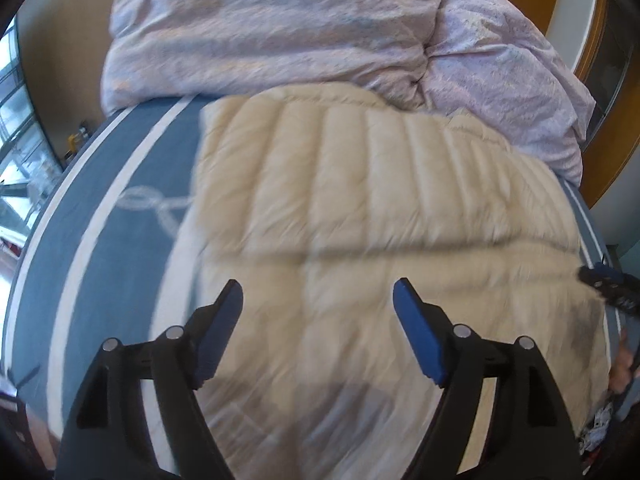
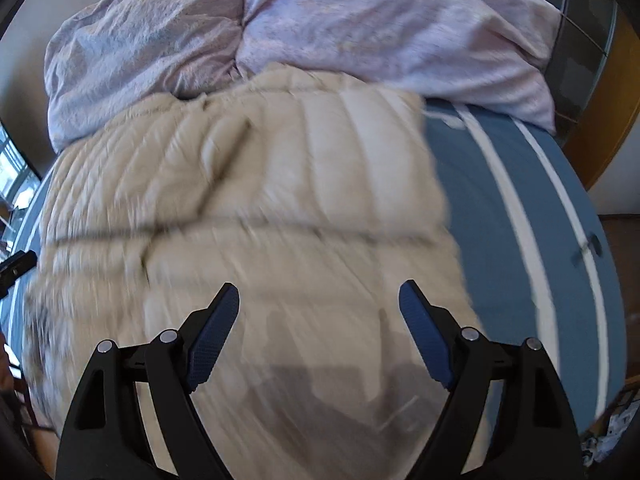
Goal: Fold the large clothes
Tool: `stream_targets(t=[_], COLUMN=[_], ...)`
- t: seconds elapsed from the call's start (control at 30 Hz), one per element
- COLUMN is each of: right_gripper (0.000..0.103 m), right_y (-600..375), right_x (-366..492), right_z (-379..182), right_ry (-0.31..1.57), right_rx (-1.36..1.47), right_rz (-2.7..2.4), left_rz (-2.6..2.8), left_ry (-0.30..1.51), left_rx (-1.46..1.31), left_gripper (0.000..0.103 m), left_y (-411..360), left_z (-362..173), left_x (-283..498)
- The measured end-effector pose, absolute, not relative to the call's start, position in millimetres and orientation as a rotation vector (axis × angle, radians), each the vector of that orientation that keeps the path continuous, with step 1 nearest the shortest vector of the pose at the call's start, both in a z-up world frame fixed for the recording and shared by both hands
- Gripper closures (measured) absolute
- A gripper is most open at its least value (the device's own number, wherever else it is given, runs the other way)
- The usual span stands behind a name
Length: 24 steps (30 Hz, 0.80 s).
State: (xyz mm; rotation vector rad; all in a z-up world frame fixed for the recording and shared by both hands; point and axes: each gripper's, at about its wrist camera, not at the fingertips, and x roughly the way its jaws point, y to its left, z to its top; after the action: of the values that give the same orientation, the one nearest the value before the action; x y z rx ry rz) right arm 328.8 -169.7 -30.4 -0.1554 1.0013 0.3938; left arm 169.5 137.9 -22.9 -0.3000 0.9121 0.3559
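A cream quilted puffer coat [image 1: 360, 208] lies flat on the bed, folded across with an upper layer over a lower one; it also shows in the right wrist view [image 2: 256, 208]. My left gripper [image 1: 318, 294] hovers open and empty above the coat's near left part. My right gripper [image 2: 319, 296] hovers open and empty above its near right part. The right gripper's tip shows at the right edge of the left wrist view [image 1: 608, 286]; the left gripper's tip shows at the left edge of the right wrist view [image 2: 16, 266]. Both views are motion-blurred.
The coat rests on a blue bedspread with white stripes [image 1: 120, 216], also in the right wrist view [image 2: 512, 208]. A crumpled pale lilac duvet [image 1: 280, 28] is heaped at the far end, also seen from the right wrist [image 2: 360, 28]. The bed edges fall away left and right.
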Motion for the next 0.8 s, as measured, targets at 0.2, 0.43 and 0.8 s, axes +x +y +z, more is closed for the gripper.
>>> stream_targets(t=[0.2,0.43,0.8], right_gripper=[0.019,0.019,0.053], right_y=[-246.8,-304.5,-324.1], right_x=[283.6,254.0,219.2], right_z=[-40.4,-69.4,-79.4], right_ry=[1.065,1.162,1.186], right_rx=[-0.138,-0.017,0.163], right_rz=[0.361,0.356,0.5], left_rz=[0.407,0.369,0.297], left_ry=[0.945,0.977,0.944], left_rx=[-0.305,-0.393,-0.395], left_gripper=[0.025,0.026,0.044], left_y=[146.3,143.2,111.5], left_z=[-45.2,-72.3,-78.4], left_x=[85.7,35.0,12.1])
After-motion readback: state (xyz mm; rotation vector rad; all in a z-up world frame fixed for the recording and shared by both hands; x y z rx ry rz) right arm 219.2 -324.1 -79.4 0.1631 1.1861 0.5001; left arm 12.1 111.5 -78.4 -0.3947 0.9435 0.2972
